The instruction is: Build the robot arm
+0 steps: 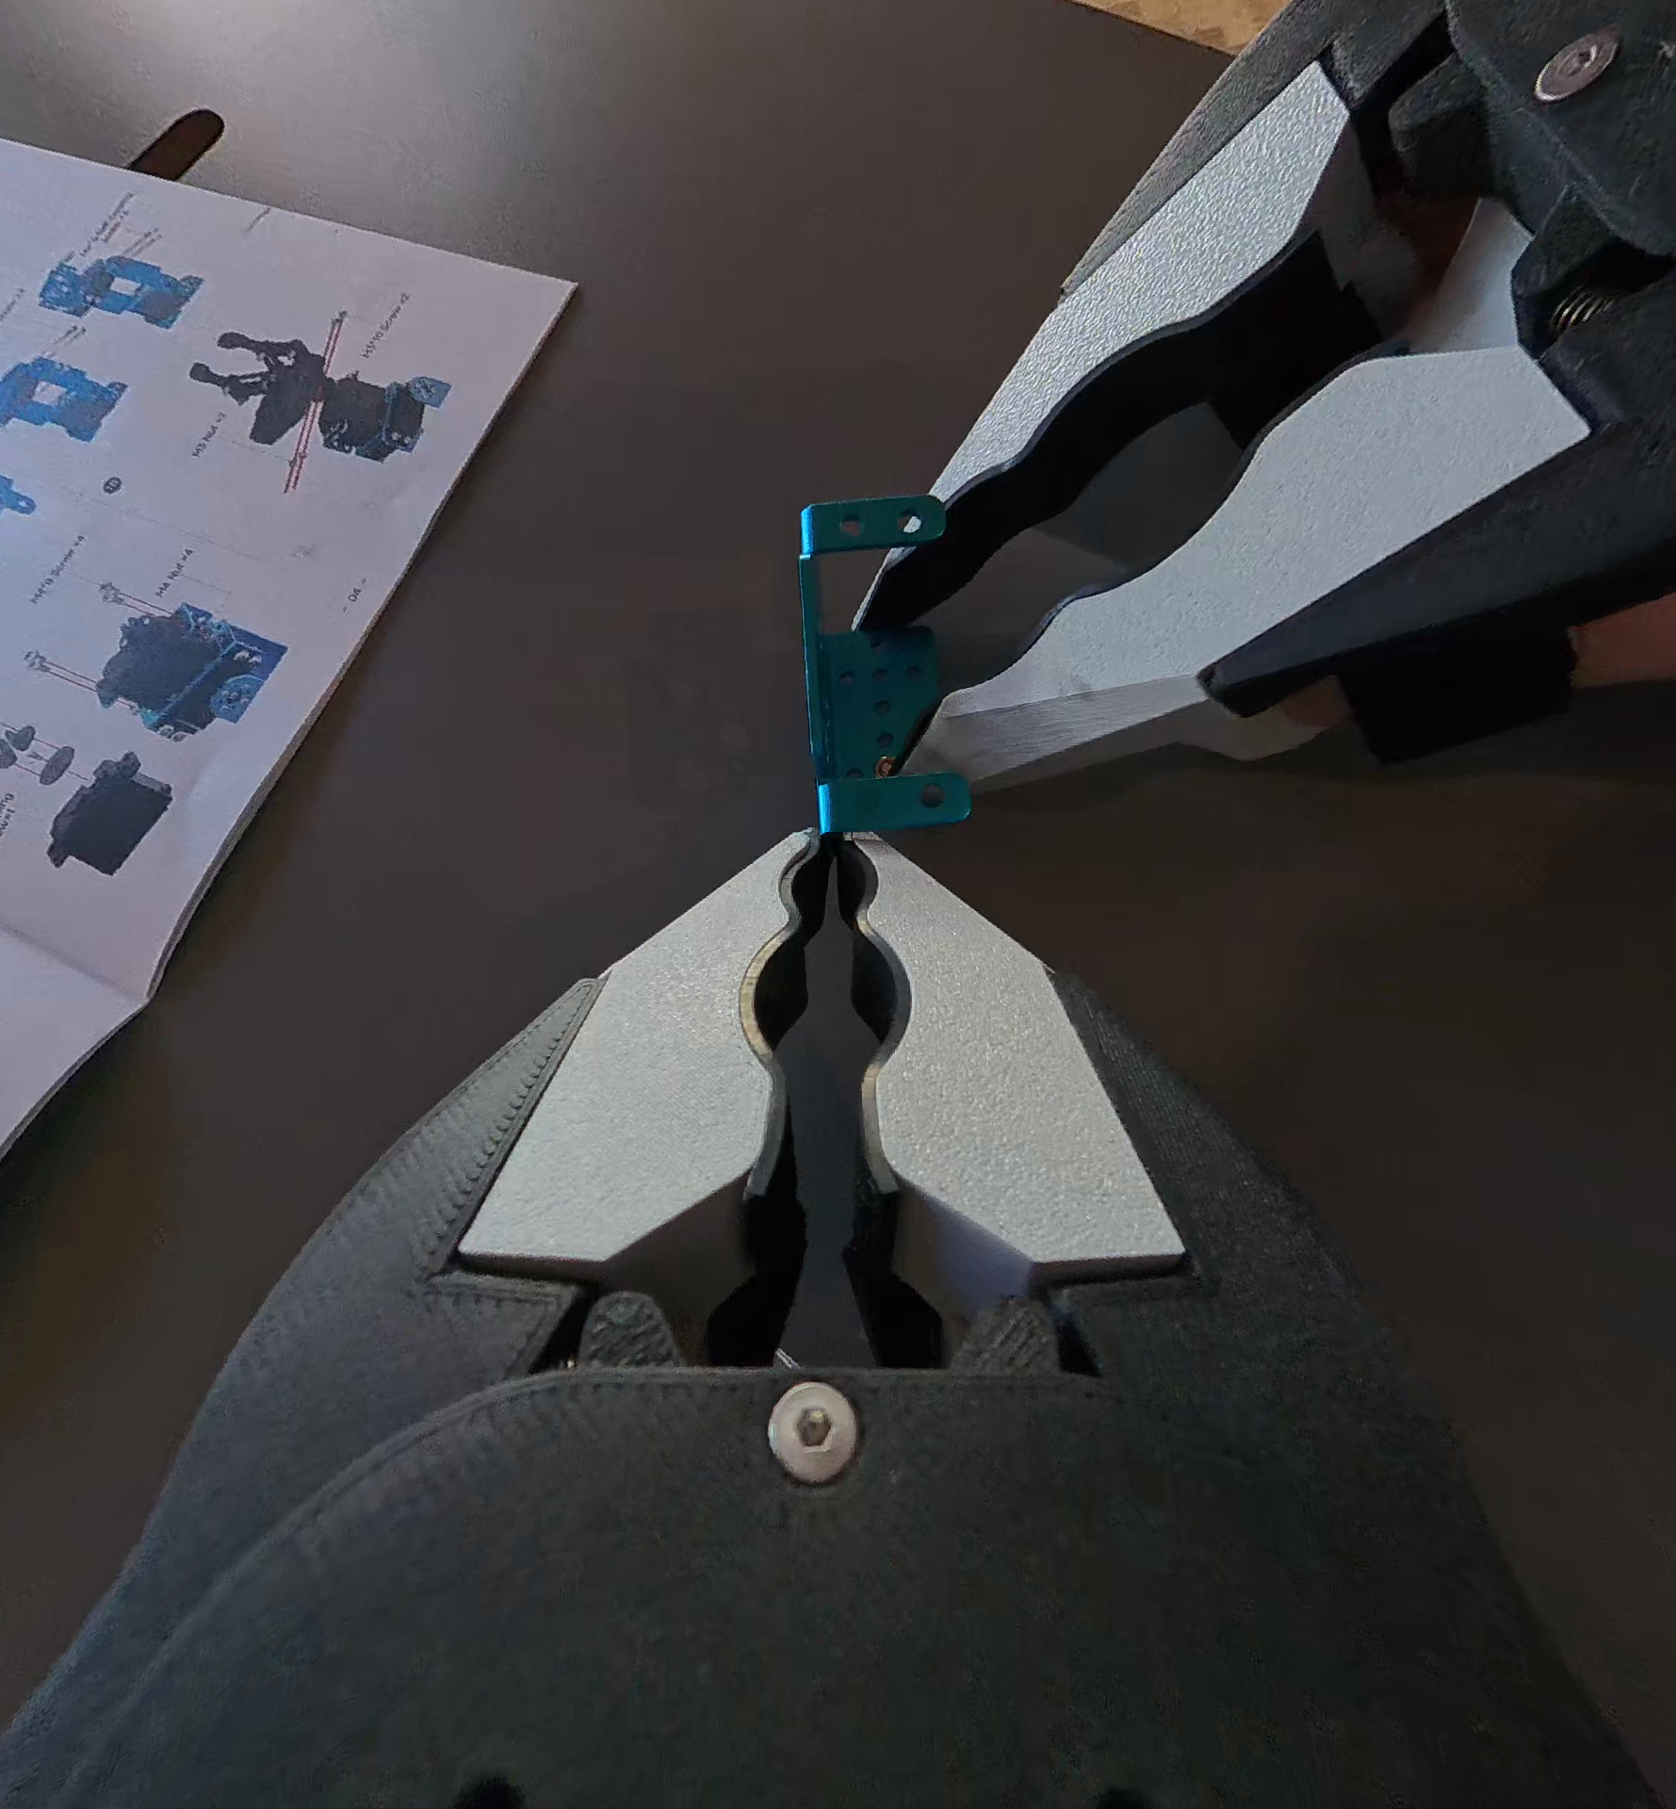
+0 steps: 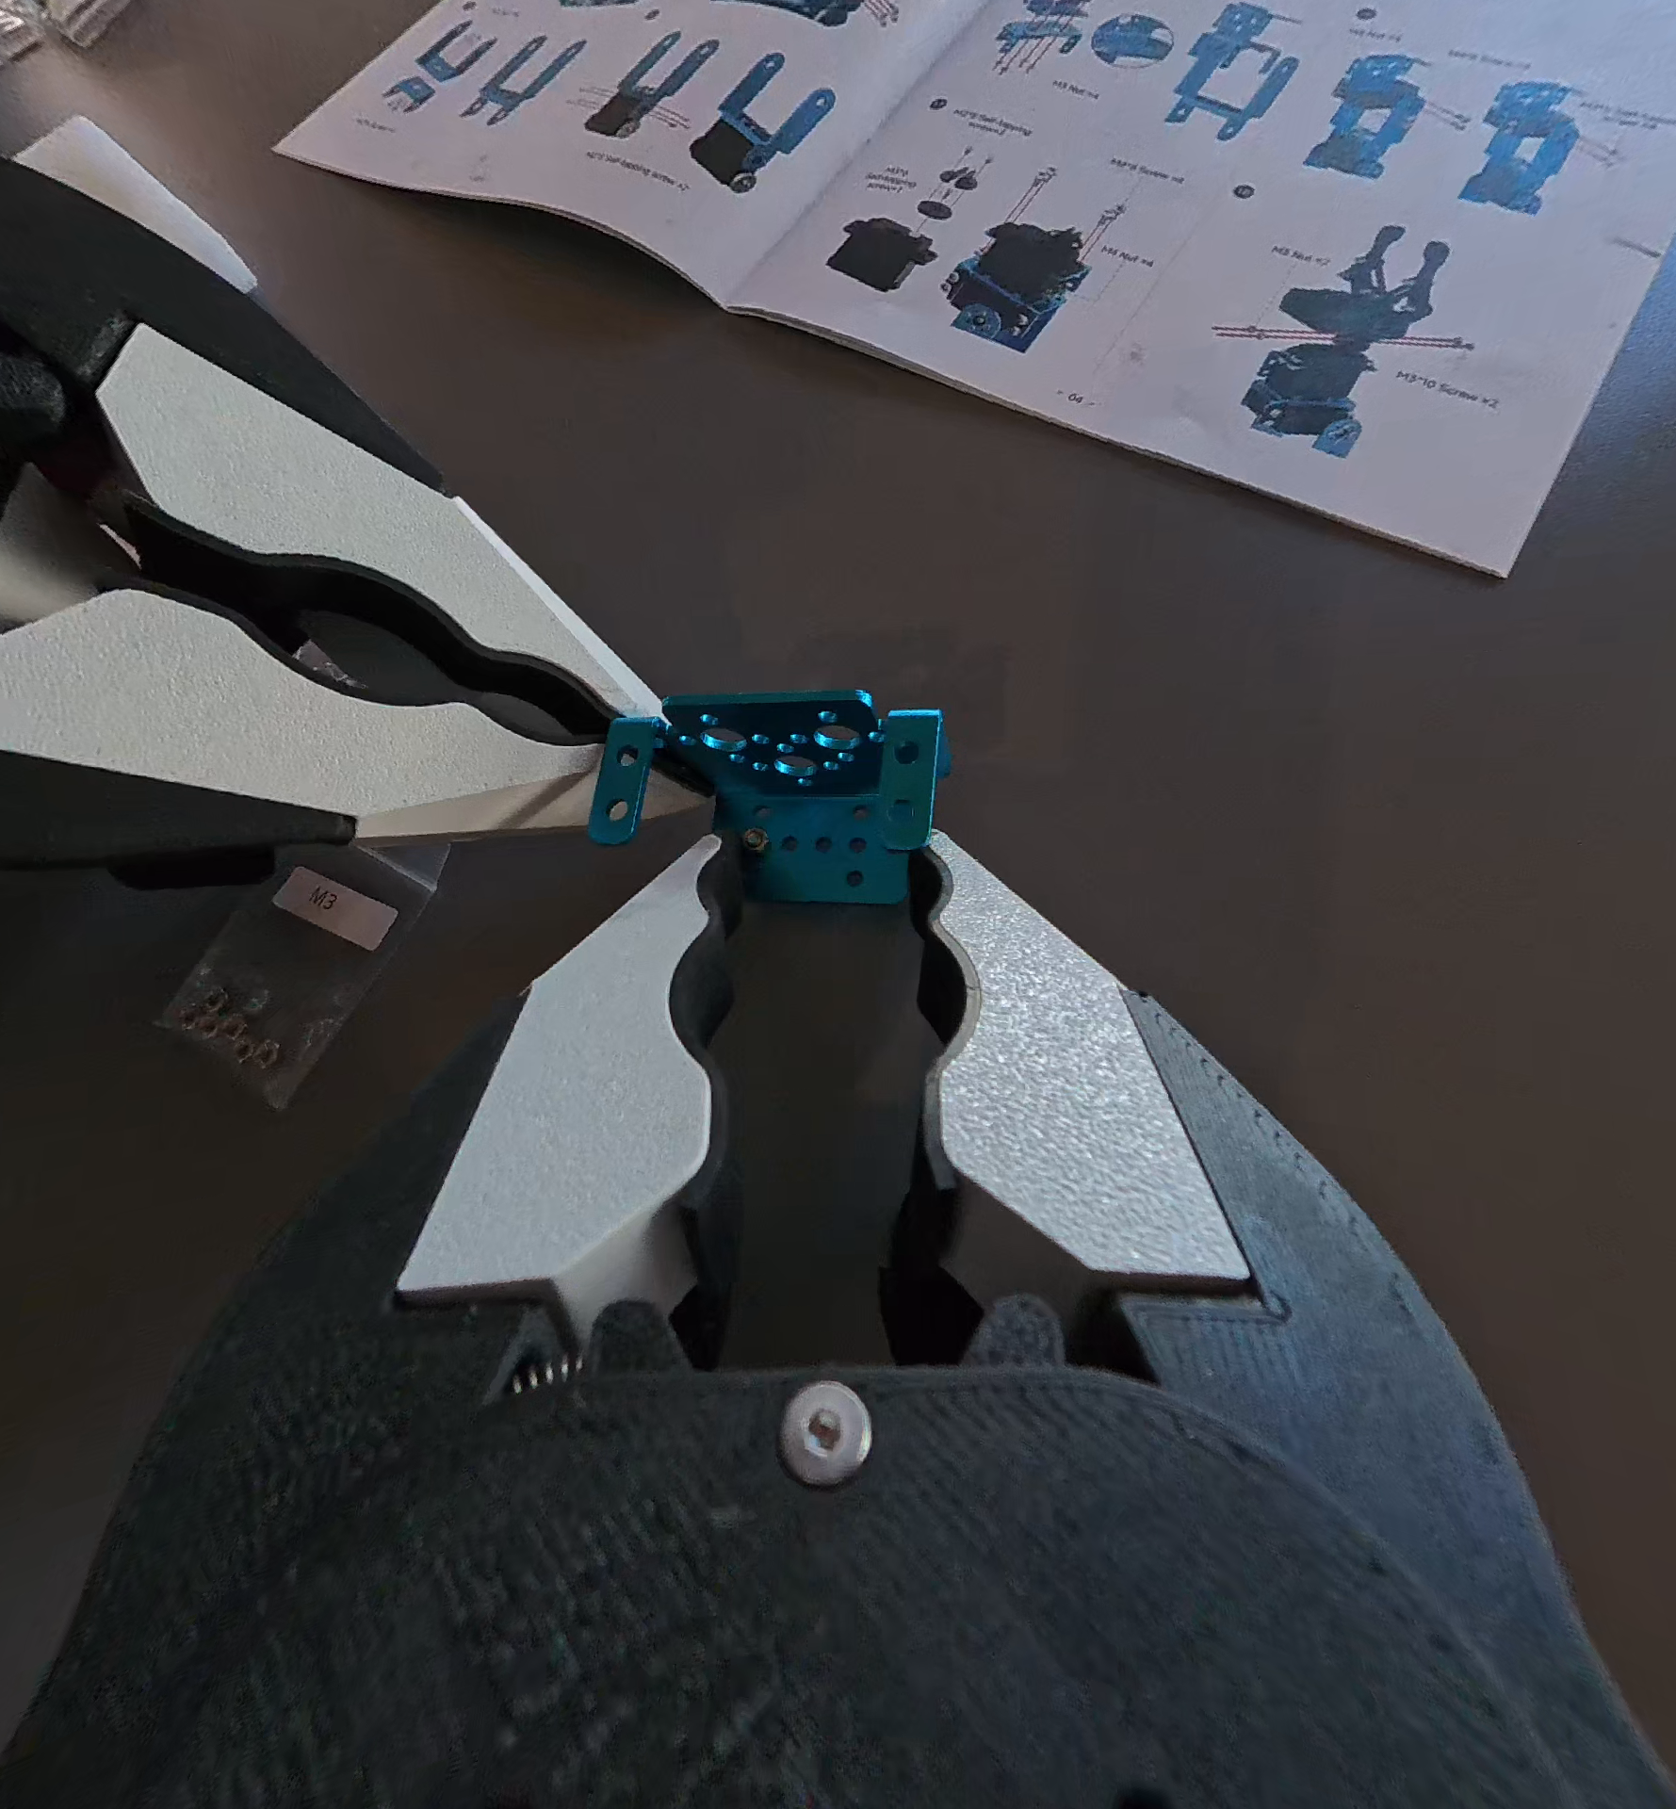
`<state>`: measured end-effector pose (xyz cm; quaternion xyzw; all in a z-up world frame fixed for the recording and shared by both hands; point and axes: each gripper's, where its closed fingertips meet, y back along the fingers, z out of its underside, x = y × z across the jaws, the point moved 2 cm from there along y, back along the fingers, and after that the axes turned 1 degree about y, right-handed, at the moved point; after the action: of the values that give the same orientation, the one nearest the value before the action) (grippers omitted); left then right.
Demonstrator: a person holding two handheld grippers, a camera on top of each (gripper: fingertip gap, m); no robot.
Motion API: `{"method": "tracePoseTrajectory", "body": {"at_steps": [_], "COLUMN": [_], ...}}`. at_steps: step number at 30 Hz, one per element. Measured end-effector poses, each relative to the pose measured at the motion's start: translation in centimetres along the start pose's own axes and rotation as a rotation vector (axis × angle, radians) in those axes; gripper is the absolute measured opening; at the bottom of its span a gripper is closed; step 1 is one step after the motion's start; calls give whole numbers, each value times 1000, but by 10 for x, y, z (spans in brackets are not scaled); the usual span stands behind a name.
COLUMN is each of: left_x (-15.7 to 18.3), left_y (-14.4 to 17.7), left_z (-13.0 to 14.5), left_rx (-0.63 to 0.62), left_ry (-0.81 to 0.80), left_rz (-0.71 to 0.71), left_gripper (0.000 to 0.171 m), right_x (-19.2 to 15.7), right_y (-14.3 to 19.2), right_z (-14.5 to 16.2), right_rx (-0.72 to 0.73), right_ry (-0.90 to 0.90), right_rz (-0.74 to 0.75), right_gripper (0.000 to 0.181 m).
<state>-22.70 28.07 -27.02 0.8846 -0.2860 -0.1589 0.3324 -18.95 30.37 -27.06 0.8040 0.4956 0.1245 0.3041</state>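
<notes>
Two hand-held claws meet over a dark bench on a small blue metal bracket, a folded piece drilled with many holes. The right claw clamps the bracket's lower plate between its two fingertips, holding it clear of the bench. The left claw, its tips drawn almost together, pinches the thin edge of one of the bracket's end tabs; in the right wrist view this claw comes in from the left and meets the bracket at that tab. A small brass-coloured fastener sits in one hole of the lower plate. An open instruction booklet with blue and black part drawings lies flat on the bench beyond the claws. A clear bag of small nuts with a white sticker lies under the left claw. A gloved hand grips the right claw's handle.
</notes>
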Motion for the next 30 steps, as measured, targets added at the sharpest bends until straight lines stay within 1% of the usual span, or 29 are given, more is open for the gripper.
{"method": "tracePoseTrajectory", "body": {"at_steps": [5,12,15,18,20,30], "left_x": [0,1,1,0,0,4], "left_y": [0,0,0,0,0,0], "left_z": [0,0,0,0,0,-1], "left_rx": [-8,-9,-10,-12,-13,-15], "left_ry": [-11,-16,-15,-17,-19,-37], "left_rz": [-10,-7,-7,-13,-17,-7], "left_gripper": [1,1,1,1,1,0], "right_x": [0,1,-2,-2,-3,3], "right_y": [1,4,2,0,-1,6], "right_z": [1,3,3,2,2,6], "right_rx": [-3,-11,-15,-22,-26,-40], "right_ry": [14,-16,-23,1,-3,-81], "right_rz": [-21,-73,-81,-32,-31,-129], "right_gripper": [33,29,39,39,39,26]}}
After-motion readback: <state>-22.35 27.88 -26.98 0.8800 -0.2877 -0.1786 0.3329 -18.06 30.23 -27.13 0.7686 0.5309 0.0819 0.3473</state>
